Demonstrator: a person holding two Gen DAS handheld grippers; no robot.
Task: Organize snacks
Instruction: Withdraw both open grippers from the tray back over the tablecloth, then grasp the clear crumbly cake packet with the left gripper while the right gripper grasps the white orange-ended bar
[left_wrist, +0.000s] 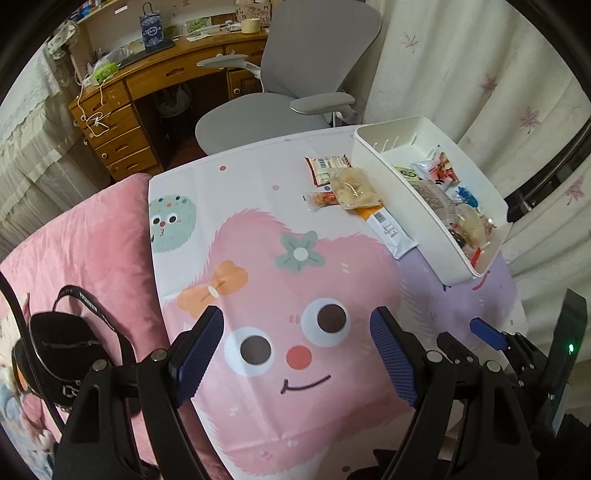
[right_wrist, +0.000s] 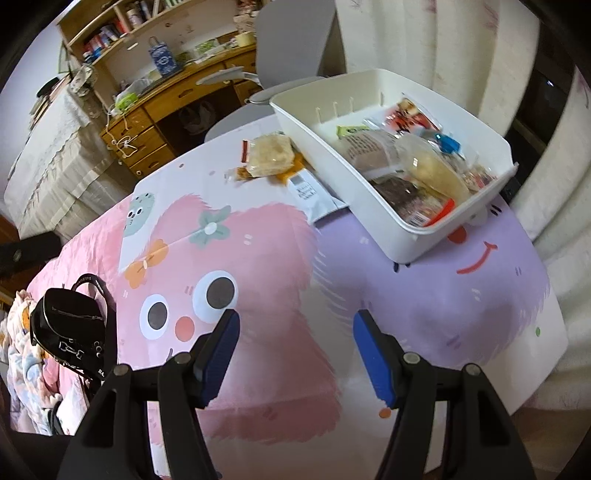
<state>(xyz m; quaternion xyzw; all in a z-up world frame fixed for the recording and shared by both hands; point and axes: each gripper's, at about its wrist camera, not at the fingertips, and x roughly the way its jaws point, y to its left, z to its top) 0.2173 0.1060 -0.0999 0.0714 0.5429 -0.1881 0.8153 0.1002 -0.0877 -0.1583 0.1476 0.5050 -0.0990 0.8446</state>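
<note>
Upper right of the frame, a white bin (left_wrist: 373, 155) holds several snacks; four packets (left_wrist: 354, 186) lie just beside it. Both the left gripper (left_wrist: 297, 352) and right gripper (right_wrist: 293, 350) stand apart, empty. Packets look light, crinkly and slippery (contents possibly crushable); grip at a sealed edge.

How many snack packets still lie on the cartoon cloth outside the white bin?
4, clustered left of the white bin: a red-and-white packet, a clear-wrapped pastry lying on the others, a small orange packet, and a long orange-and-white pouch. More may hide underneath.
</note>
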